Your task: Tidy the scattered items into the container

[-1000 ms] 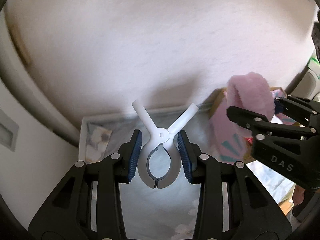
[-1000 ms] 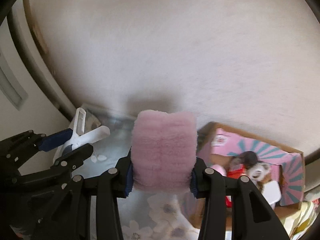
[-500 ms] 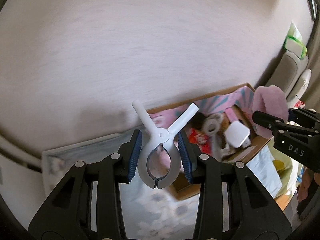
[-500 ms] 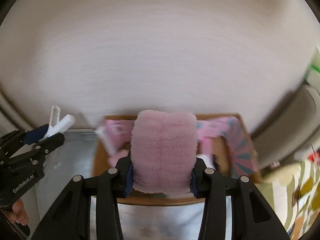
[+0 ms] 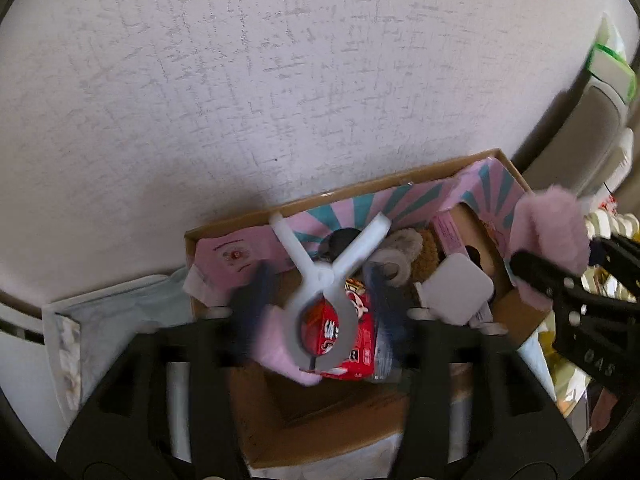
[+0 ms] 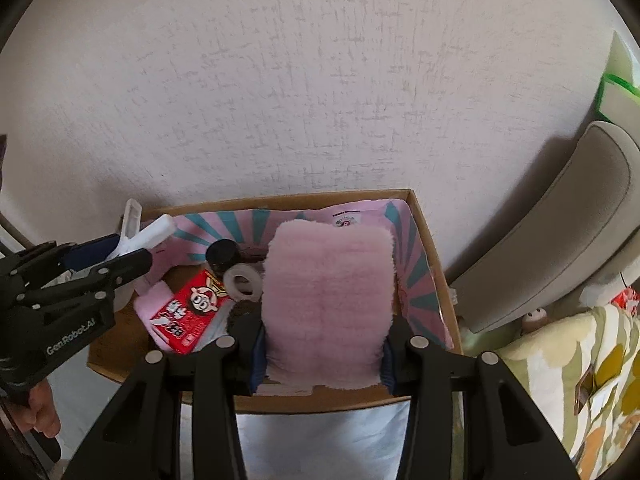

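A cardboard box (image 5: 516,176) (image 6: 424,232) with a pink and teal lining stands against the wall, holding several items. My left gripper (image 5: 316,304) hangs over its left half and its jaws are opening. The white plastic clip (image 5: 324,280) (image 6: 148,234) is still between the blurred fingers, and the pads no longer press on it. My right gripper (image 6: 320,356) is shut on a pink fluffy pad (image 6: 326,304) (image 5: 552,232) above the box's right half. A red snack packet (image 6: 192,312), a tape roll (image 6: 242,282) and a white square item (image 5: 456,292) lie inside.
A pale floral cloth (image 5: 120,308) lies under and left of the box. At the right are a grey padded chair (image 6: 560,240) and patterned fabric (image 6: 560,380). The textured wall rises close behind. A hand (image 6: 40,420) holds the left gripper.
Both grippers have swung right, from above the cloth to above the box. The left jaws have spread away from the white clip. The right still clamps the pink pad.
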Demonstrator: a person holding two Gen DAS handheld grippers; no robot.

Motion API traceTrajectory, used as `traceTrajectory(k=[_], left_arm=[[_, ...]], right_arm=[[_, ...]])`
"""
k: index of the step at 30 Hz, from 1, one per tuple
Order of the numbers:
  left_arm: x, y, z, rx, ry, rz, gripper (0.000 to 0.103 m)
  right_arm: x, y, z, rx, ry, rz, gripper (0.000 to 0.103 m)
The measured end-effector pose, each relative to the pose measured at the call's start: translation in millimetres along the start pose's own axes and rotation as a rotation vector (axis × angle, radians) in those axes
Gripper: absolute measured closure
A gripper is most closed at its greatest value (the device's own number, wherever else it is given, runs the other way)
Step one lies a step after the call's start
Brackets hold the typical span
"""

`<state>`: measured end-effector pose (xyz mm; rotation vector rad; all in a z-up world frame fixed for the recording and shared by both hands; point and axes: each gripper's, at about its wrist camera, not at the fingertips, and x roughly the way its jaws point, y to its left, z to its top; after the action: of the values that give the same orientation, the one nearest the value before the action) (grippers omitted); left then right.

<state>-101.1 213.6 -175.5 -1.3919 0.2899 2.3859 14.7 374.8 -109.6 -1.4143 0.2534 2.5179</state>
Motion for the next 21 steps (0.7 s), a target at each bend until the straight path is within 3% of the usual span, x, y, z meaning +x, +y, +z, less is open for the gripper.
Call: traceTrajectory(k=[1,3,6,9,21], left_arm=[[-1.2,0.3,0.8,-0.004,-0.005,0.021,0.003],[-8.9,-0.3,2.3,-0.003,-0.049,0.039,0.002],[-15.8,-3.7,7.2,0.01,-0.033,0.082,0.002],[-16.0,-8.8,9.6,0.01,-0.011,0.112,0.002],[-39.6,-11.3,-0.5,-0.031,-0.012,0.102,0.002]], right_arm=[[2.9,-1.7,0.6,-0.006,0.009,0.011,0.06],[8.4,-5.9,0.9,-0.01,0.023,0.024,0.052],[6.6,-12.3,1.8,-0.008,-0.006,0.011,0.035],[0.5,-21.8,2.9,0.012,-0.033,0.026,0.034],[-13.0,-37.8,-5.6,0.08,-0.013,0.067,0.034]])
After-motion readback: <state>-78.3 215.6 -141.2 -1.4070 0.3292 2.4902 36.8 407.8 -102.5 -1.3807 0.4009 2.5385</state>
